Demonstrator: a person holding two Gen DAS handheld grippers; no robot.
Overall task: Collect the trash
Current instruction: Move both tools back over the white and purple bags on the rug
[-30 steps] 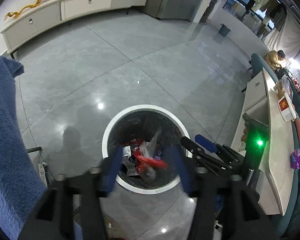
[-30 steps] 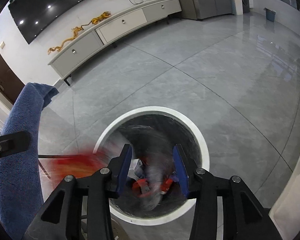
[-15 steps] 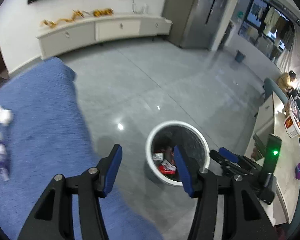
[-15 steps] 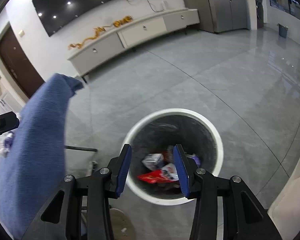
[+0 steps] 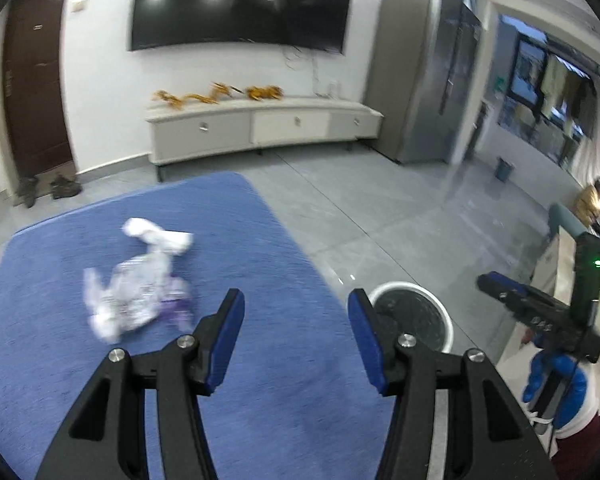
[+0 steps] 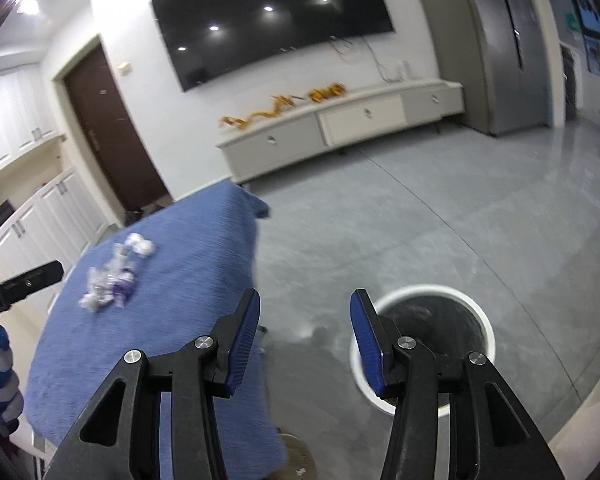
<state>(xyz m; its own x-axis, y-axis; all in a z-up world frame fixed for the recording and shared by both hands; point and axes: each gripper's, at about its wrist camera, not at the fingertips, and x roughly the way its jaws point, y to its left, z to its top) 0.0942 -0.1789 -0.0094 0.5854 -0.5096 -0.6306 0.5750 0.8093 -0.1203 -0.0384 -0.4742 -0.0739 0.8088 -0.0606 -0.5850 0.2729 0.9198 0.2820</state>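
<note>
A small heap of trash (image 5: 134, 294) lies on the blue cloth (image 5: 284, 380), in the left middle of the left wrist view: crumpled clear plastic wrap with a purple scrap at its lower right edge, and a twisted white tissue (image 5: 156, 236) touching it just above. In the right wrist view the same heap sits small at the left, near the cloth's left side. The trash bin (image 6: 484, 328), round with a white rim and dark inside, stands upright on the grey floor at lower right, apart from the cloth; its contents are blurred
</note>
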